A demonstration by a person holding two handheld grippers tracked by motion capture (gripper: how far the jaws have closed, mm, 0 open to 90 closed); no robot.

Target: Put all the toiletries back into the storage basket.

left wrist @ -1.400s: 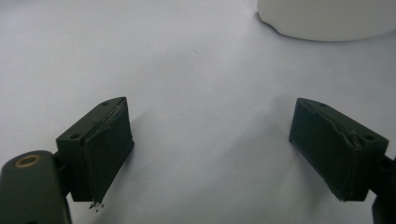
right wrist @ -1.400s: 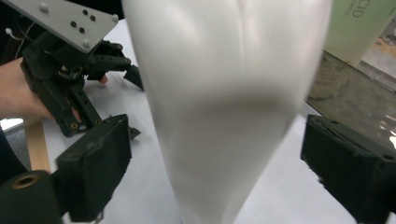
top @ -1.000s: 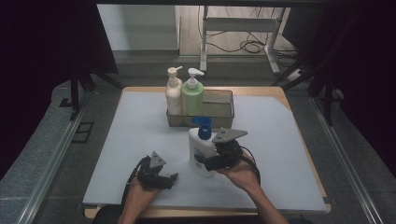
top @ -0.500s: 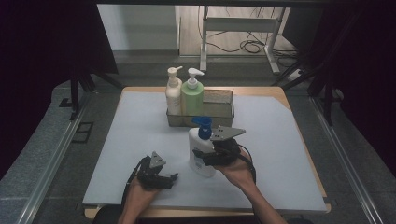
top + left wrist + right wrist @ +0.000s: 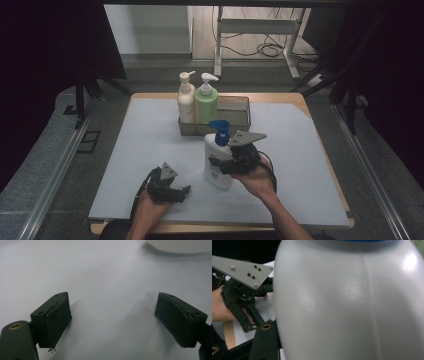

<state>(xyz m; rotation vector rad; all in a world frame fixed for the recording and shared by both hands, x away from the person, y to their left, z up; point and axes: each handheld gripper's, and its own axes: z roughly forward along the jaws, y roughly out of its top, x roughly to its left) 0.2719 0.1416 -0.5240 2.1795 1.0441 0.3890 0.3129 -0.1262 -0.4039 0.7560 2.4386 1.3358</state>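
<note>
Right gripper [image 5: 226,162] having just been closing, now pinching smooth, glossy white pump bottle [image 5: 218,157] with blue nozzle, standing upright mid-mat at 6 o'clock from wire basket [image 5: 239,117]; left gripper [image 5: 175,190] lying spread on matte white mat [image 5: 145,145], its view catching worn black pads [image 5: 58,320].

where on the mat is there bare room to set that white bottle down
Free: the mat left of the wire basket, and the right stretch between basket and mat edge. The basket's right half is bare too. Crowded: the near middle, with the white bottle, the right tongs and the left tongs.
</note>
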